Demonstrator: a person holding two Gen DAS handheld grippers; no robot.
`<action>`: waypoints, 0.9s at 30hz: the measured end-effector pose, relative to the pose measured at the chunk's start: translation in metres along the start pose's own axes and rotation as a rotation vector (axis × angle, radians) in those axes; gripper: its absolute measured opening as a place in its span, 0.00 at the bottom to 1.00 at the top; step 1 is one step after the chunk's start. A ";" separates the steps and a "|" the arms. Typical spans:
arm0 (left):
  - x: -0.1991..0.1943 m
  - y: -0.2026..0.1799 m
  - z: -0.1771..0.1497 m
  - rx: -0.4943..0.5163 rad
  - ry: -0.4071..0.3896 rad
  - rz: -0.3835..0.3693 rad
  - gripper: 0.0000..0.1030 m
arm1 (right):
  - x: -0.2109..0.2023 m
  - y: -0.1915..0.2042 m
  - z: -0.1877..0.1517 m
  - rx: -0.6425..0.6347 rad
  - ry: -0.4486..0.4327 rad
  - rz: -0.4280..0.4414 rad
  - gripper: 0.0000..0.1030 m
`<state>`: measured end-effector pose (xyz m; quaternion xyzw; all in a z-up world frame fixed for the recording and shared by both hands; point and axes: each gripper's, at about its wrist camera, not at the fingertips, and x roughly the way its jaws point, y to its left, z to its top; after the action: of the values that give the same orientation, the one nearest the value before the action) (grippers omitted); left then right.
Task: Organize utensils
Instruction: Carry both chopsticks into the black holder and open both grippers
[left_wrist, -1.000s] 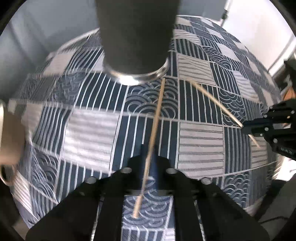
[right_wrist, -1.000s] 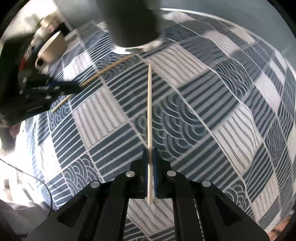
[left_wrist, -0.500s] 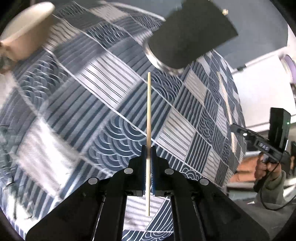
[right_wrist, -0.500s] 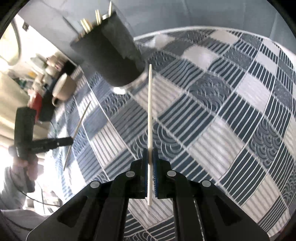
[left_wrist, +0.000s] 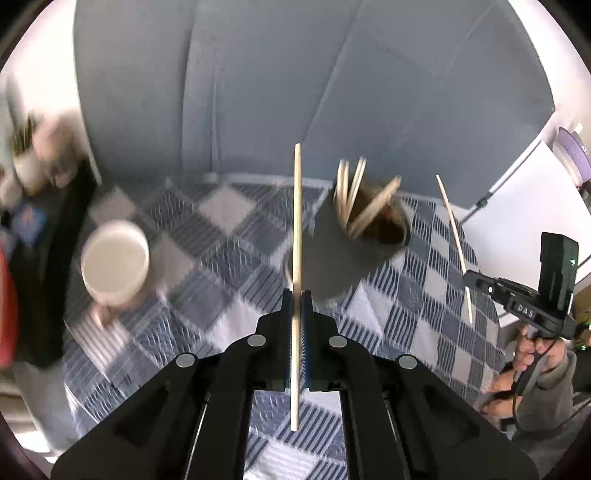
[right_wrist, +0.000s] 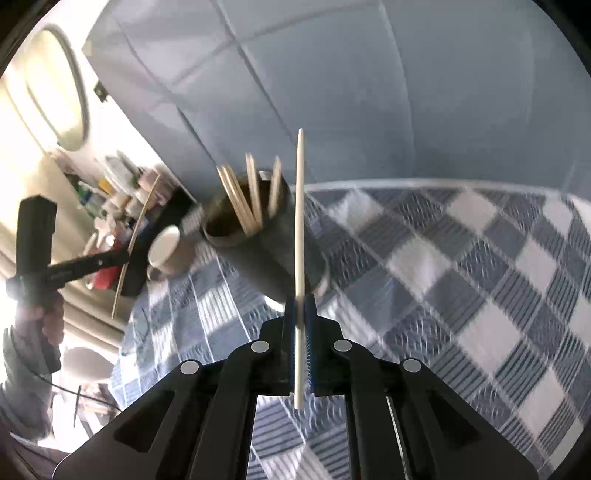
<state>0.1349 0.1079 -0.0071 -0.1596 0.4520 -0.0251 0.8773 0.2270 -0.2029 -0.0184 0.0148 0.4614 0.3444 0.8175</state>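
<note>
While each gripper (left_wrist: 295, 299) (right_wrist: 300, 306) clamps one chopstick (left_wrist: 296, 221) (right_wrist: 300, 221), holder (right_wrist: 266, 251) contains four.

My grippers (left_wrist: 296, 295) are black, blue pads (left_wrist: 306, 325), silver screws (left_wrist: 257, 340); grey sleeve (left_wrist: 546, 391), bare hand (left_wrist: 532, 350).

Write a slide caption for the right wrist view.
Right gripper holds a chopstick raised before the dark holder of chopsticks.

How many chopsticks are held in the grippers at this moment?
2. One chopstick is clamped in the left gripper, and one chopstick in the right gripper. More sticks stand in the dark holder; their number is blurred.
</note>
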 end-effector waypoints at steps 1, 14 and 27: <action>-0.001 -0.004 0.010 0.002 -0.012 -0.004 0.04 | -0.002 0.003 0.011 -0.017 -0.019 0.007 0.05; 0.033 -0.047 0.083 0.026 -0.069 -0.094 0.04 | 0.022 0.023 0.093 -0.079 -0.072 0.103 0.05; 0.088 -0.045 0.095 -0.007 -0.188 -0.209 0.05 | 0.089 0.019 0.101 -0.031 -0.157 0.236 0.05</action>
<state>0.2673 0.0727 -0.0115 -0.2106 0.3490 -0.0995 0.9077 0.3232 -0.1073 -0.0200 0.0831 0.3856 0.4429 0.8052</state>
